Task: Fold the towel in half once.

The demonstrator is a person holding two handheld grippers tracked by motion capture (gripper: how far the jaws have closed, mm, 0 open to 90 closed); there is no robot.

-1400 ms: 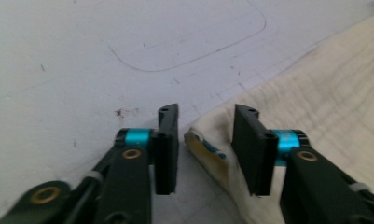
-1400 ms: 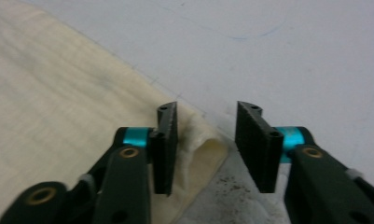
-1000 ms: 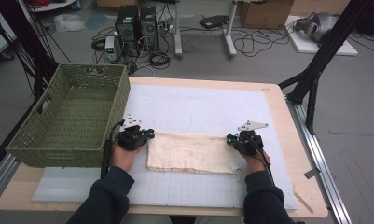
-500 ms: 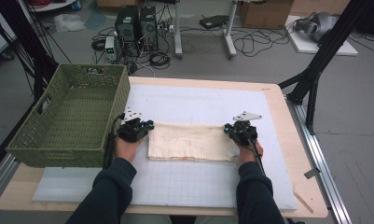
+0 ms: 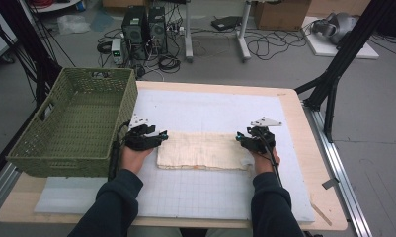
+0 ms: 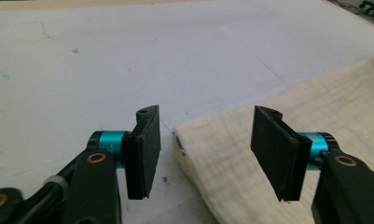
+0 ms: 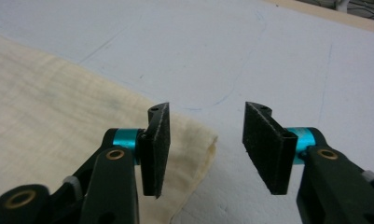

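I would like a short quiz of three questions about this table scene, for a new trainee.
1. True or false: the left gripper is clamped on the folded cloth.
2. Which object stands at the table's left end? A) green basket B) a metal pot C) a red box
3. At which end of the cloth does the right gripper stand in the high view?

Key: 1. False, its jaws are open, having just been opening. 2. A. 3. The right end.
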